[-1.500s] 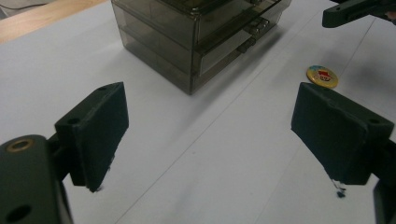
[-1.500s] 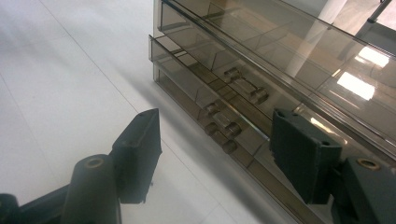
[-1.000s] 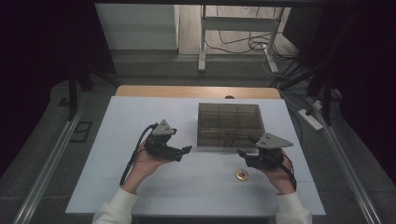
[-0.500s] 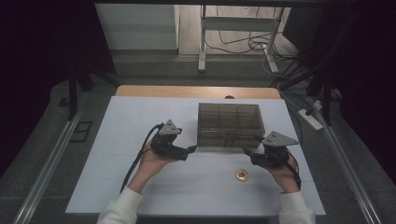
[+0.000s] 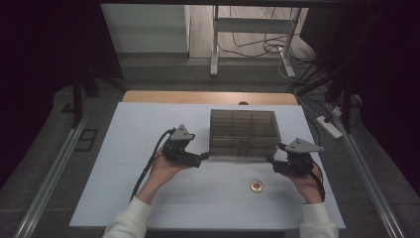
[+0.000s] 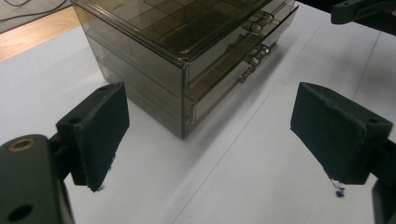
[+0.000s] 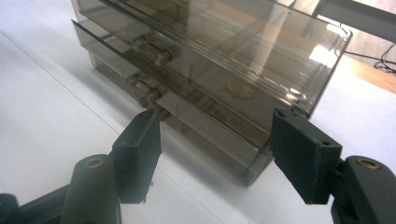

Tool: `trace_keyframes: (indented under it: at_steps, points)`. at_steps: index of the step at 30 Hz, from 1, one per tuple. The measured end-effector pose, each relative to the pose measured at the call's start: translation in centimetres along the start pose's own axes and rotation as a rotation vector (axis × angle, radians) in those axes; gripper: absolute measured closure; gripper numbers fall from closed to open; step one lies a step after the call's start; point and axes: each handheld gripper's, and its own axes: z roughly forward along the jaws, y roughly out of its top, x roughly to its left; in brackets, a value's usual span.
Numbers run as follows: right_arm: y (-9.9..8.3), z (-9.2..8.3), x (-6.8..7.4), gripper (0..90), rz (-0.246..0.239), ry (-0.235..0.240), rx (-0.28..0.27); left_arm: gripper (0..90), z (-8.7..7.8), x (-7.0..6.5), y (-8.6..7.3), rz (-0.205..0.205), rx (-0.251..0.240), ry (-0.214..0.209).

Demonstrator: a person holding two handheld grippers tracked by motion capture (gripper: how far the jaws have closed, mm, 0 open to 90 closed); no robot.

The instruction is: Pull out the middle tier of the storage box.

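Smoky clear plastic is forming the drawer box (image 5: 242,133), which is sitting toward the far middle of the white worktop (image 5: 124,148), its front facing the person. Three shallow drawers are stacked in it, each with a small knob (image 7: 162,57) at the front, and all are lying pushed in. Through the lid, dividers are splitting the top drawer into small compartments; whether anything is lying in them cannot be told through the dark plastic. The left tool (image 5: 204,156) is hovering just beside the box's near left corner, its jaws standing wide apart with nothing between them, and the box corner is showing ahead of it in the left gripper view. The right tool (image 5: 271,162) is hovering at the near right corner, jaws also spread wide and gripping nothing; in the right gripper view one pad (image 7: 140,149) is sitting close by the lowest drawer's knob. Near the right hand (image 5: 307,176), a small gold disc (image 5: 256,186) is lying on the worktop, apart from the box.
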Motion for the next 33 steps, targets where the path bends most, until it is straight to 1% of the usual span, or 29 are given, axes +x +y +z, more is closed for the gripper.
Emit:
trace_keyframes:
  at_steps: [3,6,9,12,13,14,16,18,21,33]
  points:
    - [-0.2,0.1,-0.3,34.2,0.008,0.002,0.009,12.4,0.5,0.2,0.1,0.000,0.006,0.000]
    - [-0.3,0.2,-0.4,34.2,0.011,-0.001,0.014,12.4,0.8,0.5,0.2,-0.009,0.005,0.001]
    - [-0.4,0.4,-0.5,34.1,0.005,-0.006,0.027,12.5,1.3,0.7,0.1,-0.017,0.013,-0.012]
    - [-0.6,0.4,-0.7,34.1,0.010,-0.007,0.031,12.4,1.7,0.5,0.0,-0.005,0.027,-0.006]
    - [-0.6,0.4,-0.8,34.2,0.018,-0.009,0.035,12.4,1.8,0.4,0.0,0.001,0.024,0.008]
    - [-0.7,0.5,-0.9,34.2,0.020,-0.010,0.035,12.5,1.9,0.4,-0.1,0.003,0.023,0.018]
    - [-0.9,0.5,-1.1,34.2,0.024,-0.016,0.039,12.4,2.0,0.3,-0.1,-0.003,0.021,0.012]
    - [-1.1,0.6,-1.3,34.2,0.026,-0.017,0.043,12.4,2.1,0.2,-0.1,0.005,0.028,0.012]
    - [-1.2,0.8,-1.6,34.2,0.034,-0.016,0.047,12.4,2.2,0.3,-0.2,-0.002,0.031,0.002]
    - [-1.7,1.5,-1.9,34.6,0.037,-0.013,0.083,12.4,2.3,0.4,-0.4,-0.008,0.037,-0.009]
